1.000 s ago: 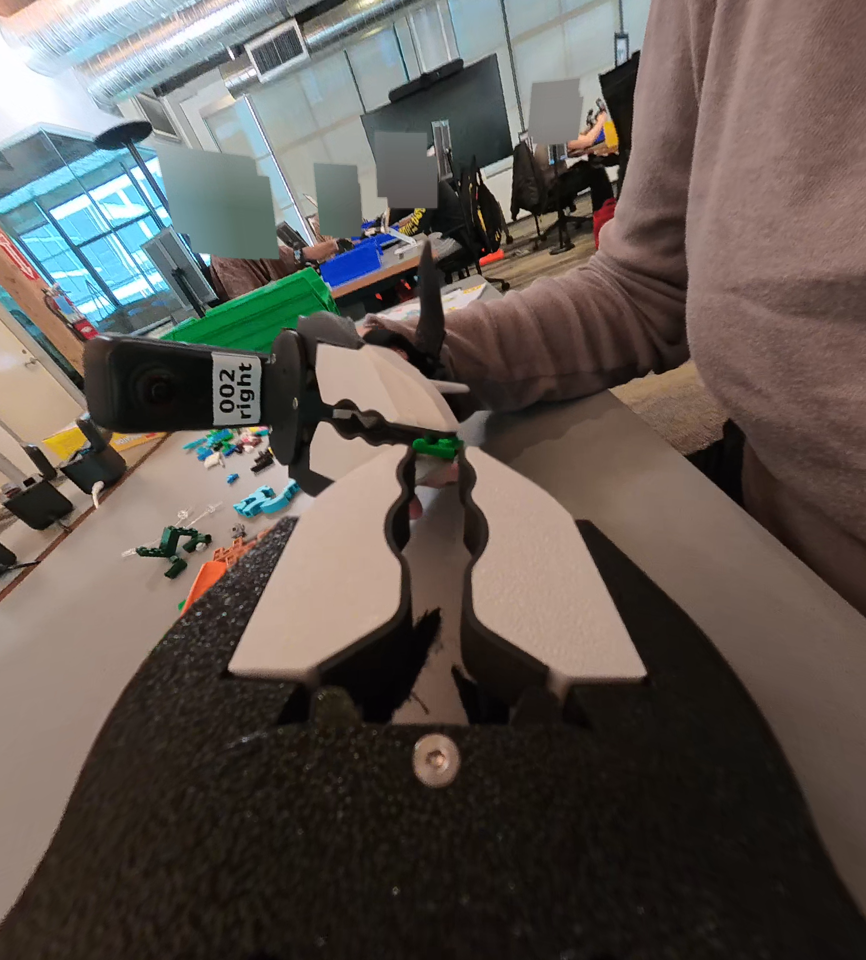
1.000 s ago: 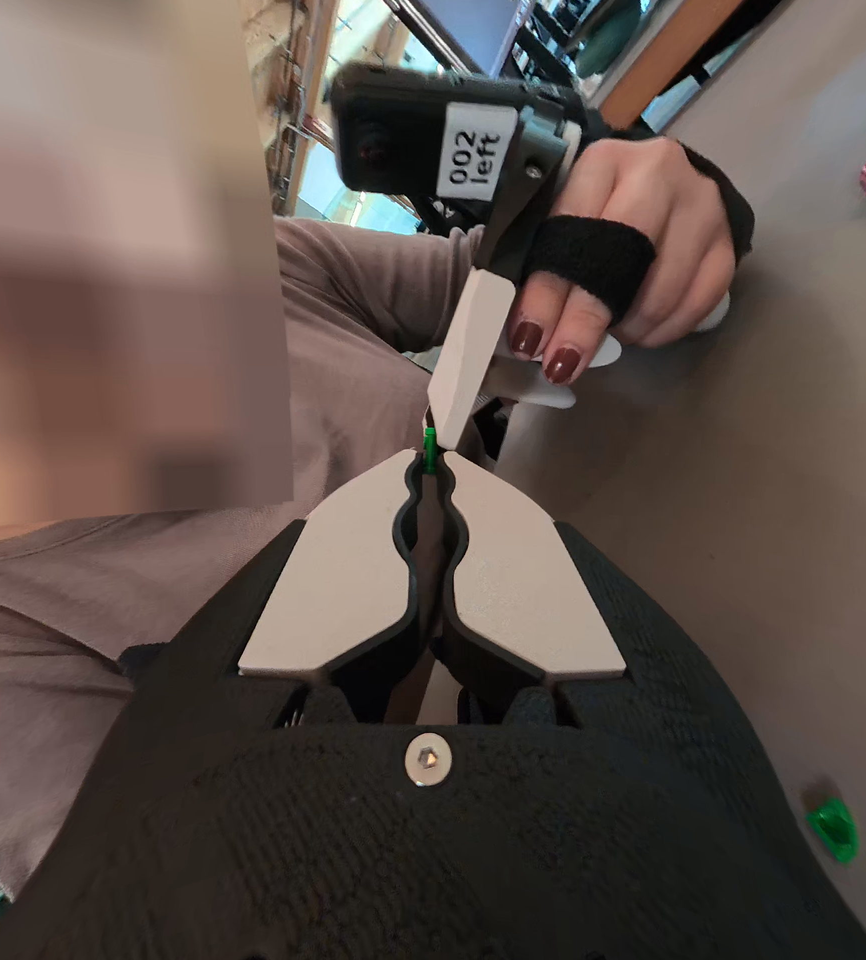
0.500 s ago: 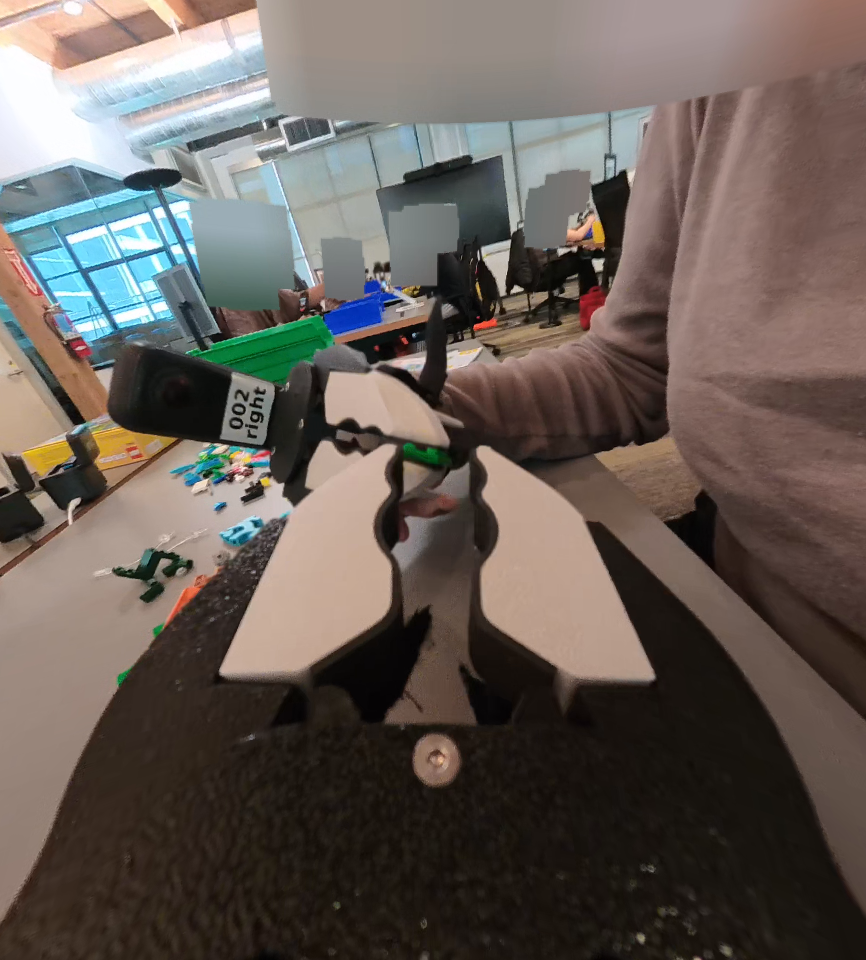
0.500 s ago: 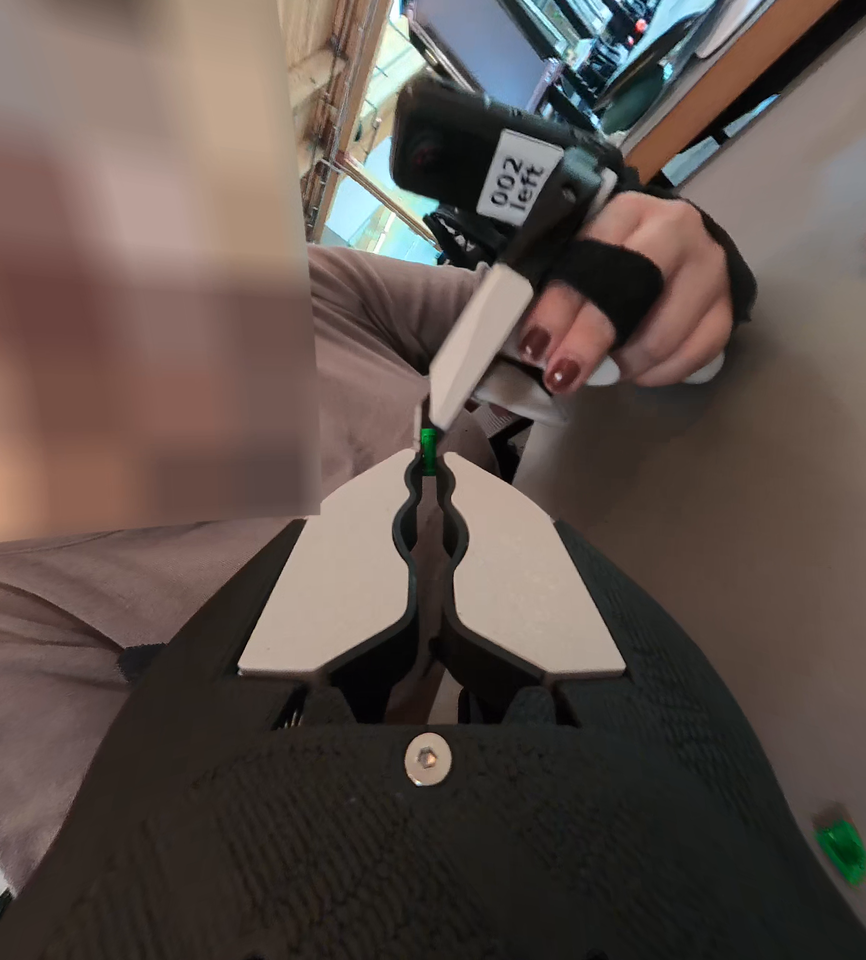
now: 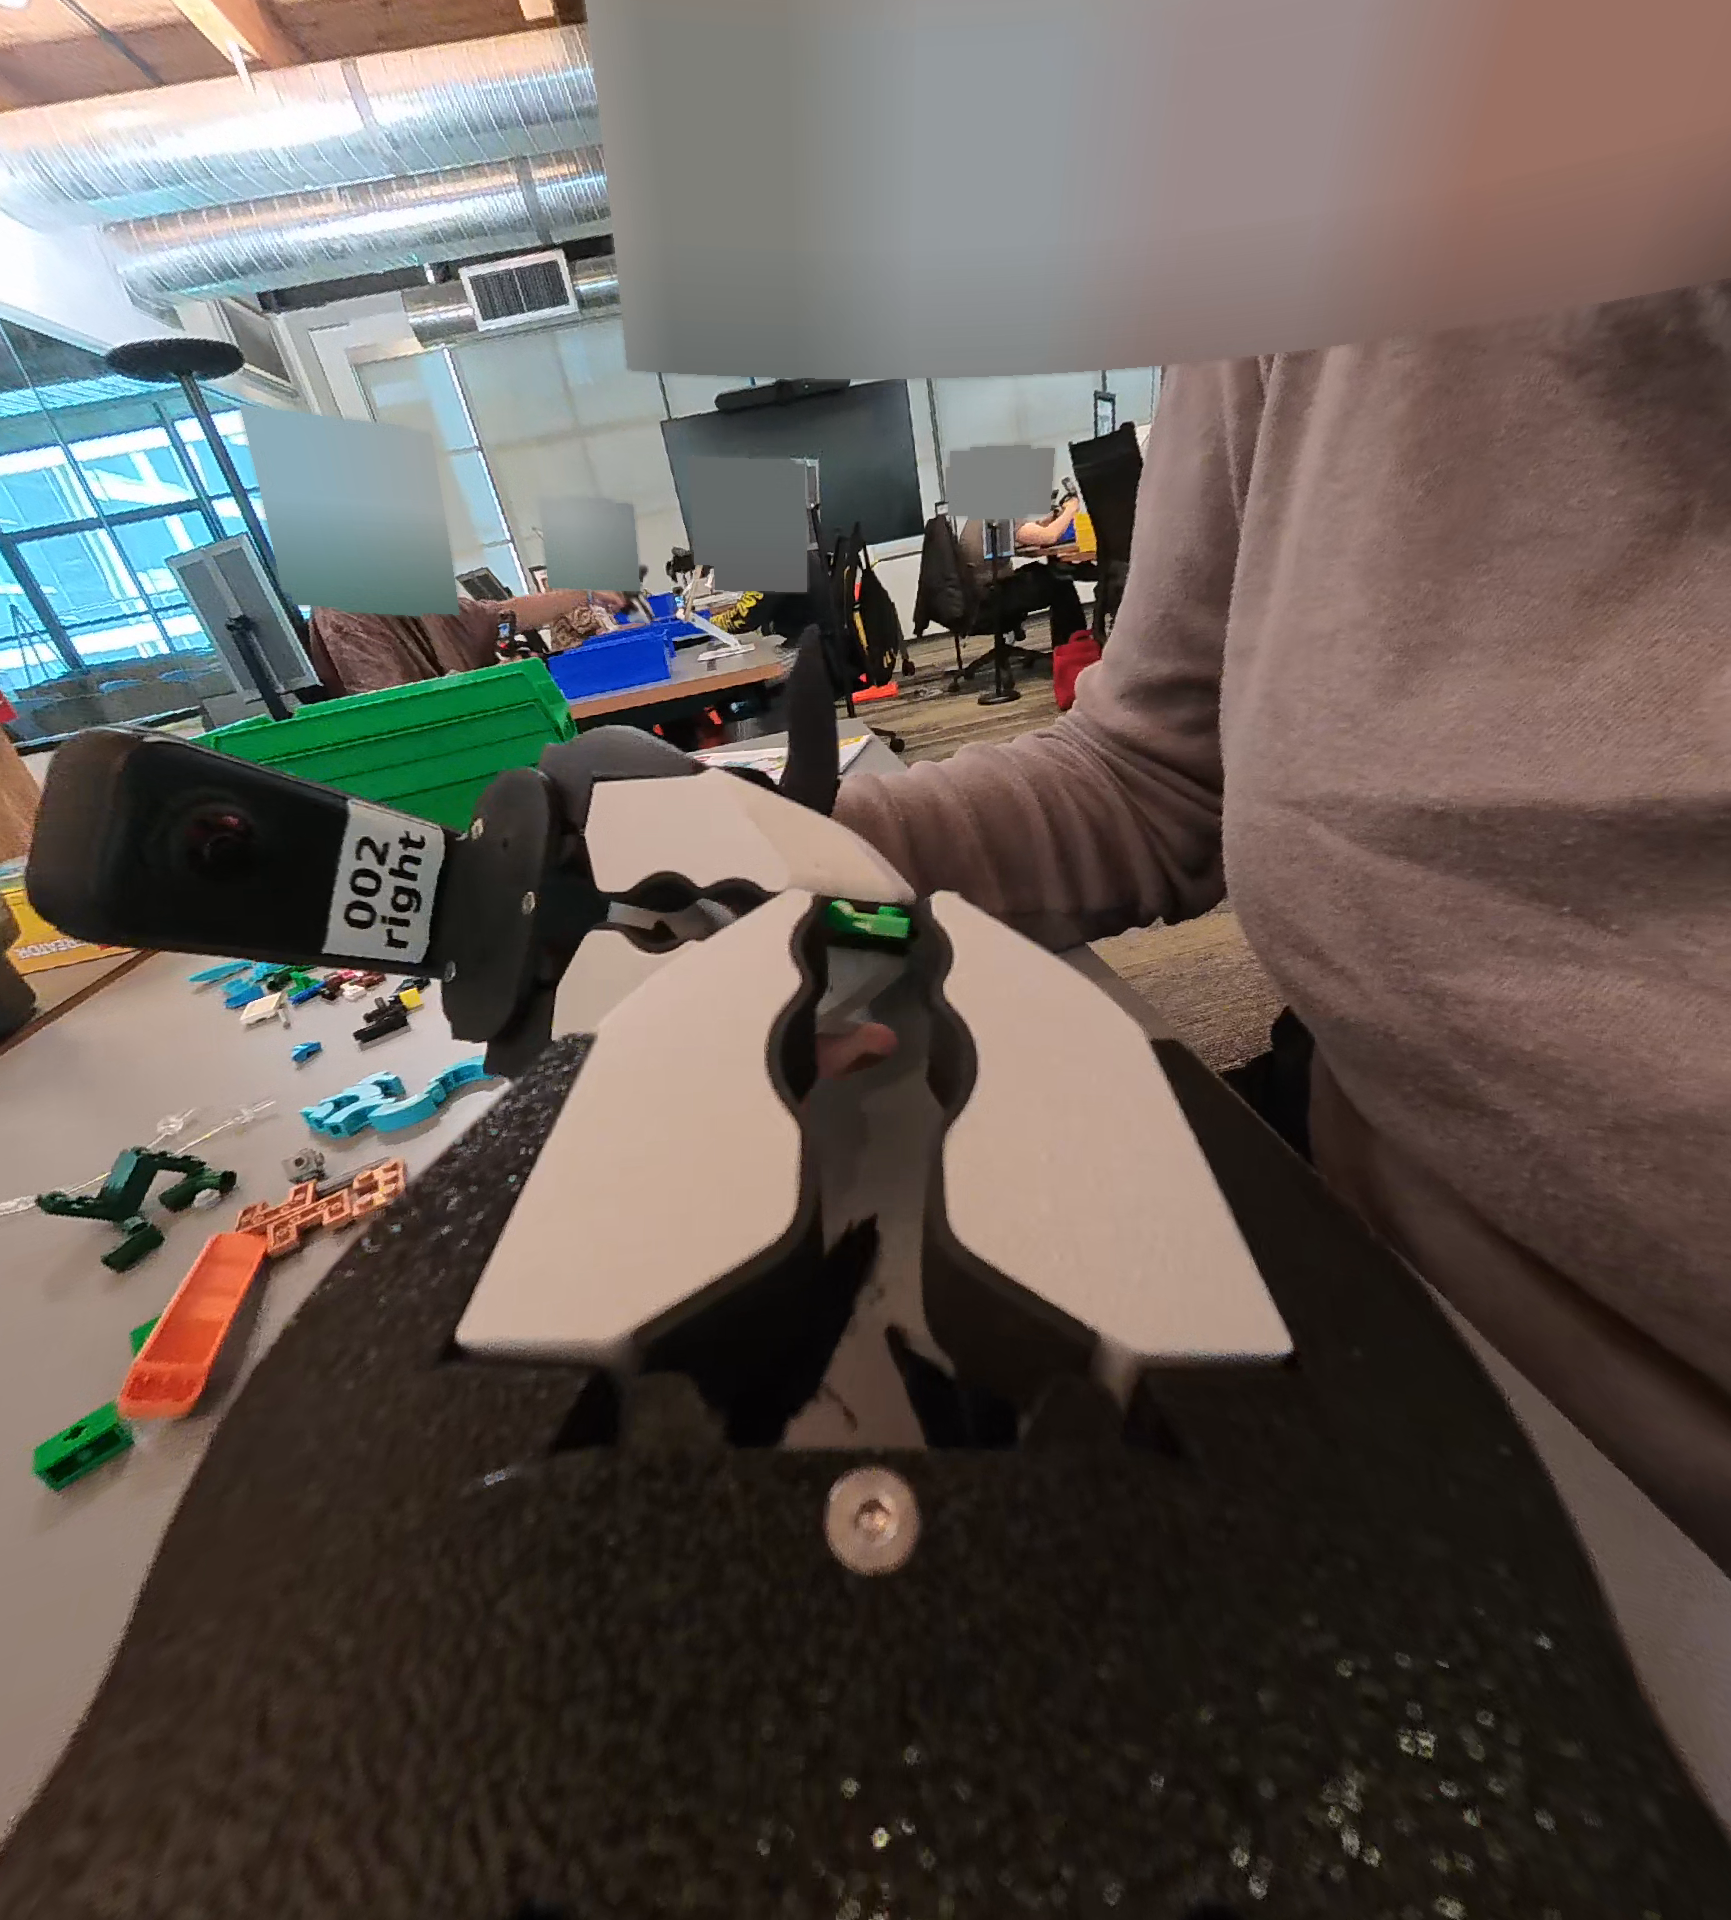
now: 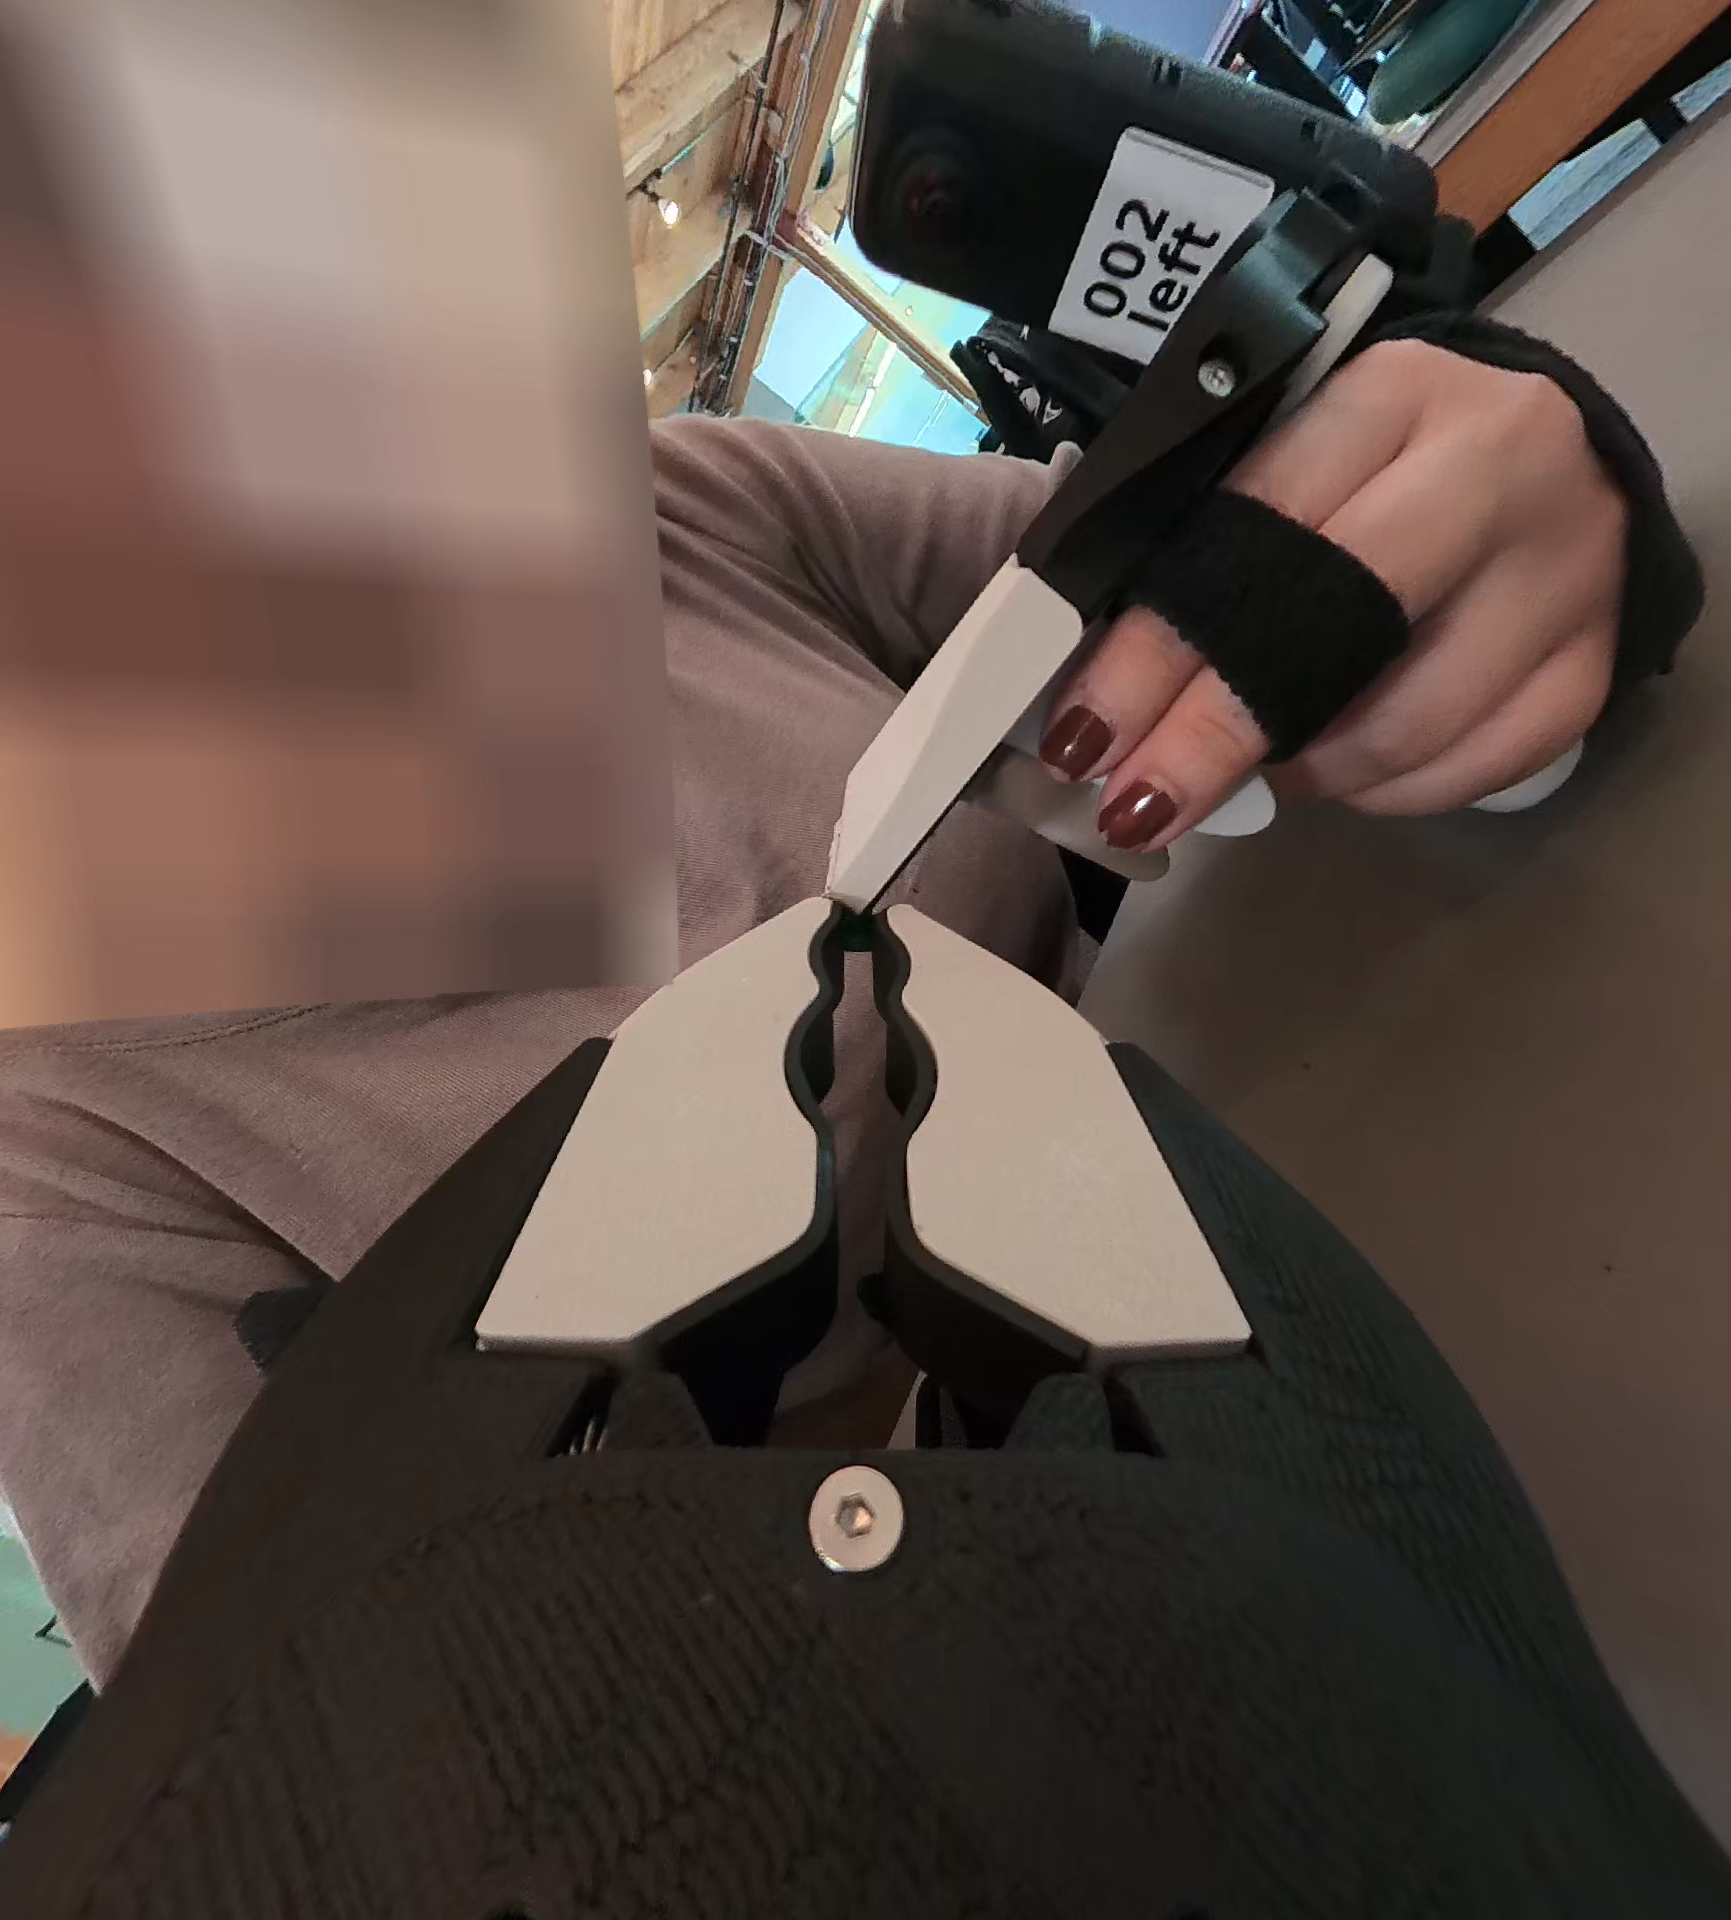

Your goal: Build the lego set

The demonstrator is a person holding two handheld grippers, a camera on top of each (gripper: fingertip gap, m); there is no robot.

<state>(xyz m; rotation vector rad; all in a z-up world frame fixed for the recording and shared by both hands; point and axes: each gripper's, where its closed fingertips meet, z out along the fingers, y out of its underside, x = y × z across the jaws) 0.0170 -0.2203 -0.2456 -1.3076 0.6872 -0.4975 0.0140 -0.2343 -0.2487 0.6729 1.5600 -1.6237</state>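
Left tongs [image 5: 866, 914]: its two white fingers stand a little apart, and a small green lego piece [image 5: 869, 921] sits in the gap right at the tips. I cannot tell if these fingers press on it.
Right tongs [image 6: 856, 920]: its white fingers are nearly shut and pinch the green lego piece [image 6: 853, 935] at the very tips (only a tiny bit of green shows here).
Meeting point: the two tongs touch tip to tip, held up off the table [image 5: 30, 1621], close in front of the person's grey sweater [image 5: 1515, 831].
Left hand [image 6: 1443, 623]: it holds the left tongs from behind, with a black strap round two fingers.
To the left of the left tongs: loose pieces lie on the table. There is an orange brick [image 5: 196, 1325], a green brick [image 5: 82, 1446], a dark green build [image 5: 128, 1195], a light blue chain piece [image 5: 388, 1101] and a brown lattice piece [image 5: 321, 1210].
Farther off, behind the right tongs: a big green bin [image 5: 404, 738].
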